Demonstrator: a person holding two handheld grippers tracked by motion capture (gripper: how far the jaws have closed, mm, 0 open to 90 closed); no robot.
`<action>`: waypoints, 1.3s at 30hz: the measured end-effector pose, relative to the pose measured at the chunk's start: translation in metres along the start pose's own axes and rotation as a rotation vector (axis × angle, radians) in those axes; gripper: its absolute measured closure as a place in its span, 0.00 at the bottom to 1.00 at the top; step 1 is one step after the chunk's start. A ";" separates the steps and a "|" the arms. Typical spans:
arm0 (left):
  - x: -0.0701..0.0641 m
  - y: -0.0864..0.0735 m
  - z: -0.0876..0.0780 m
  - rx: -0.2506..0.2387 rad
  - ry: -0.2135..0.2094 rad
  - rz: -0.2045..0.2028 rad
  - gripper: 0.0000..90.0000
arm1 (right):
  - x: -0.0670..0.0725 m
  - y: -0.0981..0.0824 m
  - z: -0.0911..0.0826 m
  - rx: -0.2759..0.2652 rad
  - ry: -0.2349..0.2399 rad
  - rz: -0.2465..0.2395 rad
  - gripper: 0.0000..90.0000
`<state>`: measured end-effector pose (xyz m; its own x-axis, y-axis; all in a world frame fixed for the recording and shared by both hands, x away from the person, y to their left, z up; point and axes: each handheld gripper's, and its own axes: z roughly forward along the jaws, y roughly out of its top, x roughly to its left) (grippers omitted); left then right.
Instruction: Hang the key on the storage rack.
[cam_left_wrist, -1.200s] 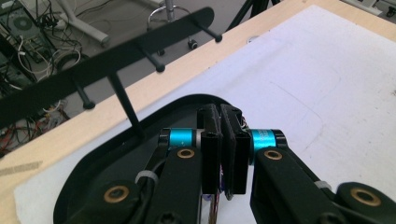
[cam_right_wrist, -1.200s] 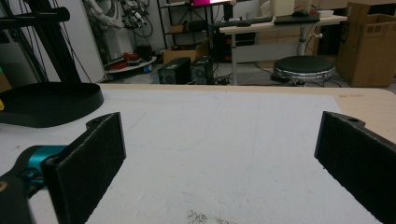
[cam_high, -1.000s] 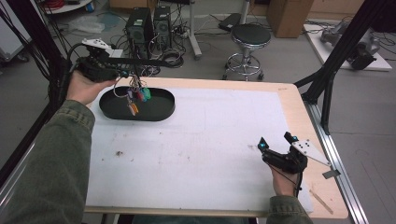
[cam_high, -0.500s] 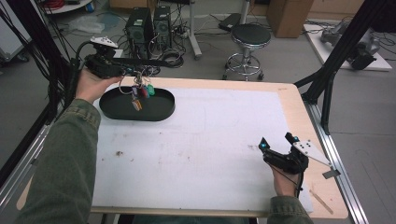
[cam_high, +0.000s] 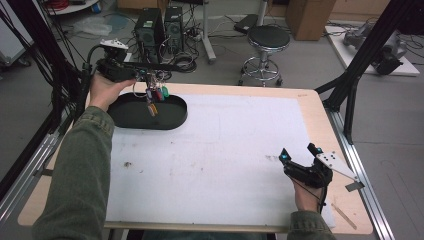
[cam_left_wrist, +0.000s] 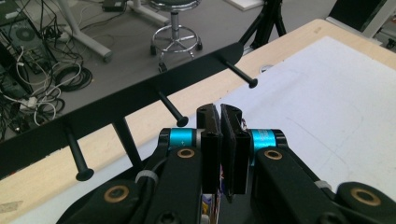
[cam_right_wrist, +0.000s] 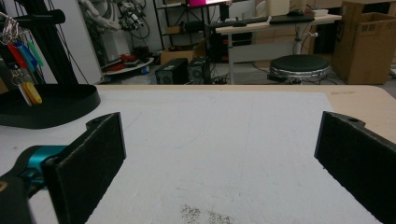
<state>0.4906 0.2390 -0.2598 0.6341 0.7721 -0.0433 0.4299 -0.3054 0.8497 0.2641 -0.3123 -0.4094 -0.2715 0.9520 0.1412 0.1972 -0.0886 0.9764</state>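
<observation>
The left gripper (cam_high: 148, 76) is clenched on a bunch of keys (cam_high: 155, 96) dangling over the black oval stand base (cam_high: 170, 119); its own jaws hide what exactly is pinched. The right gripper (cam_high: 299, 155) rests released, well apart

A light wooden table (cam_high: 310, 100) carries a large white sheet (cam_high: 225, 150) that covers most of its top, leaving bare wood along the far edge and the right side. On the sheet's far left corner stands the black oval base (cam_high: 167, 117) of a key rack, and a small dark smudge (cam_high: 127, 163) marks the sheet near its left edge. A thin wooden stick (cam_high: 345, 216) lies on the bare wood at the near right corner.
</observation>
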 end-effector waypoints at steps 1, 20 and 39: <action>0.000 0.000 0.002 0.004 0.007 0.001 0.96 | 0.000 0.000 0.000 -0.002 -0.002 0.001 0.01; 0.018 -0.006 0.022 -0.073 0.045 -0.048 0.96 | -0.005 -0.001 -0.005 -0.011 -0.011 0.016 0.01; 0.000 -0.007 0.008 -0.114 0.125 -0.013 0.51 | -0.004 0.000 -0.007 -0.018 -0.009 0.014 0.01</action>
<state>0.4923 0.2366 -0.2695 0.5407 0.8412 0.0047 0.3575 -0.2348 0.9039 0.2584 -0.3187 -0.4088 -0.2606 0.9532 0.1534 0.1838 -0.1070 0.9771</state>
